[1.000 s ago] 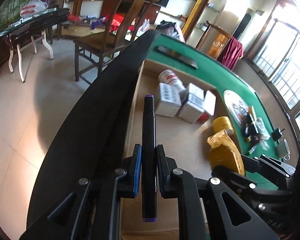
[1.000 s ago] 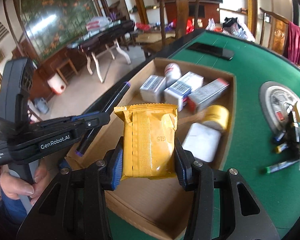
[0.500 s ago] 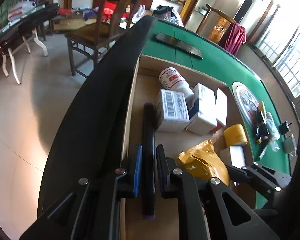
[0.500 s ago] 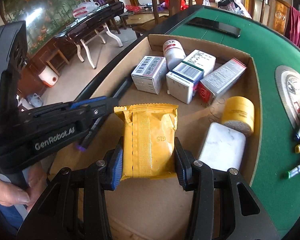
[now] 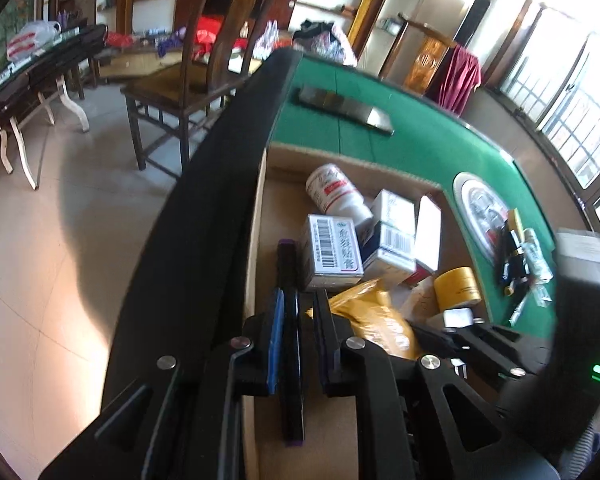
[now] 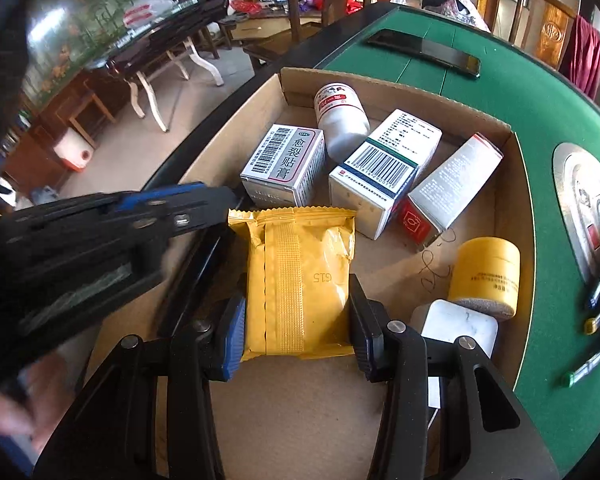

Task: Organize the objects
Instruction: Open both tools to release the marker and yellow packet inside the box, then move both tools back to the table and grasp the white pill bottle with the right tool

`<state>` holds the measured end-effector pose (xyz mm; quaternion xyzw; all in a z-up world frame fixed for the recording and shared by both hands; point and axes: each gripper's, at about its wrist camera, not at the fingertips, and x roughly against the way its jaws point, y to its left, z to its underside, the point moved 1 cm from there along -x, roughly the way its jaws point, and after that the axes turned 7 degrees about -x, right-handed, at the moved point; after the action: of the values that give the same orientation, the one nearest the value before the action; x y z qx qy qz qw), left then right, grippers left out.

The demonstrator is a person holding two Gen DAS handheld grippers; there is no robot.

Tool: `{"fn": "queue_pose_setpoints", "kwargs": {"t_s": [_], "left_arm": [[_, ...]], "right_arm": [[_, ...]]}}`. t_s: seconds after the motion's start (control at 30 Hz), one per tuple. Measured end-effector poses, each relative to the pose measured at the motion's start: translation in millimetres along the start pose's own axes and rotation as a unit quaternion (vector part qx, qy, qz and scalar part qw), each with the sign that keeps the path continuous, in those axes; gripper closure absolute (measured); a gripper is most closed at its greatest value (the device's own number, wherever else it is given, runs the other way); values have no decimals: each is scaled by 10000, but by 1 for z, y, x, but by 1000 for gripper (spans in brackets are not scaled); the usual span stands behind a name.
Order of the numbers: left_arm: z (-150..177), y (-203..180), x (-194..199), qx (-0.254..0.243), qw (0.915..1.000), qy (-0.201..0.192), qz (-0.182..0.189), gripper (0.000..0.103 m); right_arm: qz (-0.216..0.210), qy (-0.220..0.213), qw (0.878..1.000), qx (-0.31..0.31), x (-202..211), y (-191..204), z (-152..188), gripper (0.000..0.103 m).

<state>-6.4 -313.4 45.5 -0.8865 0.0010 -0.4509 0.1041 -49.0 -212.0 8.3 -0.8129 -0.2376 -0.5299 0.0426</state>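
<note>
My left gripper (image 5: 297,312) is shut on a black marker (image 5: 290,344) with purple ends, held lengthwise over the left side of a shallow cardboard box (image 5: 256,216). My right gripper (image 6: 296,300) is shut on a yellow foil packet (image 6: 298,280), low over the box floor (image 6: 308,408). In the right wrist view the left gripper (image 6: 228,200) comes in from the left, close beside the packet. In the left wrist view the yellow packet (image 5: 374,320) shows just right of my fingers.
Inside the box lie a white bottle (image 6: 340,120), three medicine cartons (image 6: 286,166), a yellow jar (image 6: 486,276) and a white block (image 6: 456,326). The box sits on a green felt table (image 6: 540,100) with a phone (image 6: 424,50), a round tray (image 6: 580,208) and pens. A person's hand (image 6: 16,412) shows lower left.
Both grippers have come lower and further into the box. The packet now hangs just before the cartons, and the marker has advanced along the box's left wall beside the barcoded carton.
</note>
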Motion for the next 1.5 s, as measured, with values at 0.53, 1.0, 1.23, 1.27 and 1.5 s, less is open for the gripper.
{"fn": "queue_pose_setpoints", "kwargs": {"t_s": [0.53,1.0,1.23,1.27,1.5], "left_arm": [[16,19,35,446,9981,-397,156,89],[21,-21,26,147,9994,-187,247,89],[16,-75,22,-394,9985,-90,376,88],[16,-82,21,-463,9981,-74,393,88],[10,-153,0,-1000,9929,210,610,88]], "right_arm": [[-318,-170,9992,157,17,12,-5,56],[-798,-464,9953,-296,58,-22,14,56],[-568,-1031,9923,-394,93,-58,21,56],[-488,-1146,9914,-407,99,-64,21,56],[-57,-1789,9791,-963,147,-153,20,56]]}}
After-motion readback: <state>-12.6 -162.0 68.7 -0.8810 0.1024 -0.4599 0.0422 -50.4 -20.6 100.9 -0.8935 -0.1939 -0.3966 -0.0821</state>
